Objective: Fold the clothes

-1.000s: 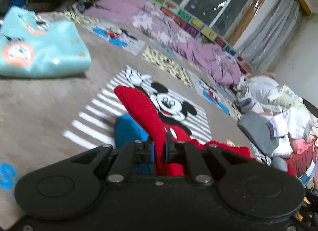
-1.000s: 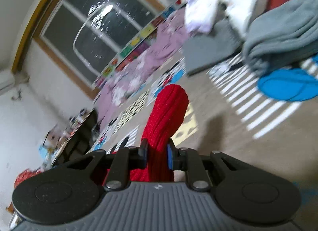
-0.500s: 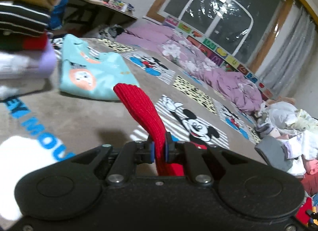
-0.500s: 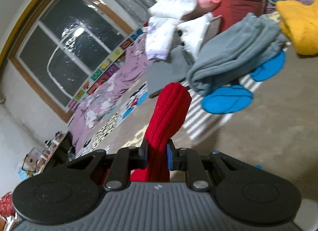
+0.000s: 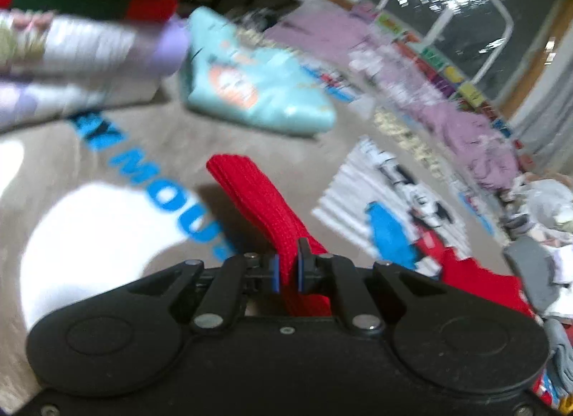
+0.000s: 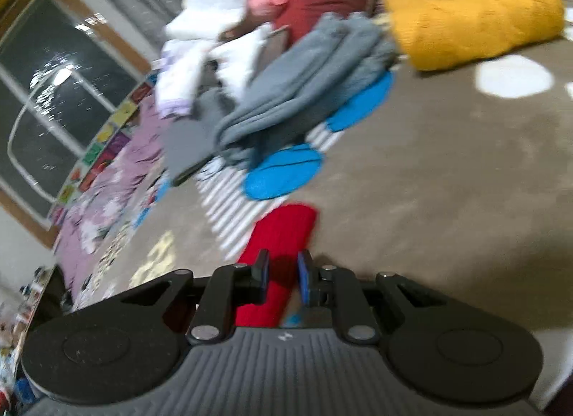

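Left gripper (image 5: 285,272) jaws pinch the red knit garment (image 5: 258,197) low over the carpet (image 5: 172,144), right gripper (image 6: 281,278) jaws spread with red knit between; looks soft, floppy, light, grippy, so I'd grab edges or cuffs.

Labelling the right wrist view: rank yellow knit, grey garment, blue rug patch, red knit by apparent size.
1. grey garment and yellow knit: alike, unranked.
2. blue rug patch and red knit: similar; the red sits nearer, partly hidden.
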